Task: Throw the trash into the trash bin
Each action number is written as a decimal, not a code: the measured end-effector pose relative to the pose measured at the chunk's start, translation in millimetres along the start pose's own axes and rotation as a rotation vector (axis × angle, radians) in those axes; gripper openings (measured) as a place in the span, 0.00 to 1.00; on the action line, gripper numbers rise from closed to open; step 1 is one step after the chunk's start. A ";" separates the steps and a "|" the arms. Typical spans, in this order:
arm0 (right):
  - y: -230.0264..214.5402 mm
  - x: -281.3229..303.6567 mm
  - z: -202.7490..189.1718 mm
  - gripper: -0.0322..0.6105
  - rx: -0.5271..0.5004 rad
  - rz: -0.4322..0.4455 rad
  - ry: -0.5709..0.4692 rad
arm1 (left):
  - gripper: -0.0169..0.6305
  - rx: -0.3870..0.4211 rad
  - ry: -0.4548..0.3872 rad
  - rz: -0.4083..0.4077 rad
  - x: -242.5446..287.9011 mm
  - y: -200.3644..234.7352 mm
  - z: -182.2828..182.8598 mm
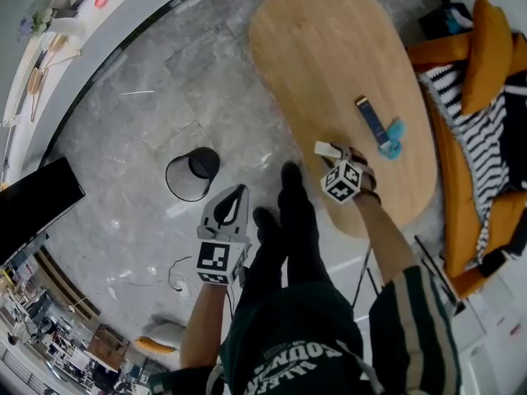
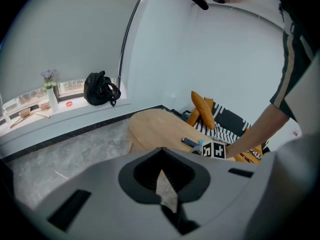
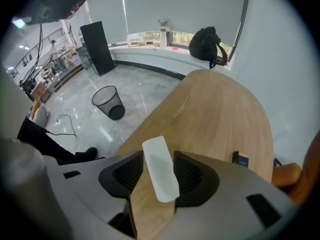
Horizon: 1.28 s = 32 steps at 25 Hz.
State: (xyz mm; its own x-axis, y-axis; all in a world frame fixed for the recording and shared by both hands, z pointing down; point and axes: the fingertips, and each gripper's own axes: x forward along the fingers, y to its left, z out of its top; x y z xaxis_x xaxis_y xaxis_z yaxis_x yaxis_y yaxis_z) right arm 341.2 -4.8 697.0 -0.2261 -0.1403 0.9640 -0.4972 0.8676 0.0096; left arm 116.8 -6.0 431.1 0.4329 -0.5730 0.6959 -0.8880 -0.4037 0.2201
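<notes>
A flat white piece of trash (image 3: 160,176) lies on the oval wooden table (image 3: 215,109) near its edge. My right gripper (image 3: 159,170) points steeply down over it, open, with a jaw on either side and bare wood showing beside the piece. In the head view the white piece (image 1: 327,149) sits just beyond the right gripper (image 1: 331,156). A dark blue packet (image 1: 370,120) and a teal scrap (image 1: 394,137) lie farther along the table (image 1: 329,56). The black mesh trash bin (image 1: 191,174) stands on the floor ahead of my left gripper (image 1: 240,189), which is shut; only a thin pale sliver shows between its jaws.
An orange sofa with a cushion and a striped blanket (image 1: 478,97) runs along the table's far side. The person's legs and black shoes (image 1: 288,212) stand between the grippers. A black panel (image 1: 33,204) leans at the left, a cable (image 1: 177,278) lies on the floor, and a black bag (image 3: 209,44) sits on the sill.
</notes>
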 end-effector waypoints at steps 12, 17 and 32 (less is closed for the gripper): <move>-4.4 12.7 -5.1 0.30 -0.012 -0.003 0.047 | 0.03 -0.034 0.009 0.026 0.4 4.9 -17.5; -10.9 3.8 7.6 0.27 0.004 -0.022 0.027 | 0.03 -0.069 -0.025 0.079 -18.4 21.8 -20.2; 100.8 -10.2 200.9 0.26 -0.060 0.033 -0.154 | 0.03 -0.239 -0.137 0.300 -129.7 141.0 -101.0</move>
State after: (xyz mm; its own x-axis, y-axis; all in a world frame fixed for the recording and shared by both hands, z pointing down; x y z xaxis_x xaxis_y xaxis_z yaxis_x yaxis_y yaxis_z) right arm 125.2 -11.7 634.7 -0.3693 -0.1790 0.9119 -0.4379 0.8990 -0.0008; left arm -80.2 83.4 441.0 0.1513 -0.7365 0.6593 -0.9821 -0.0363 0.1848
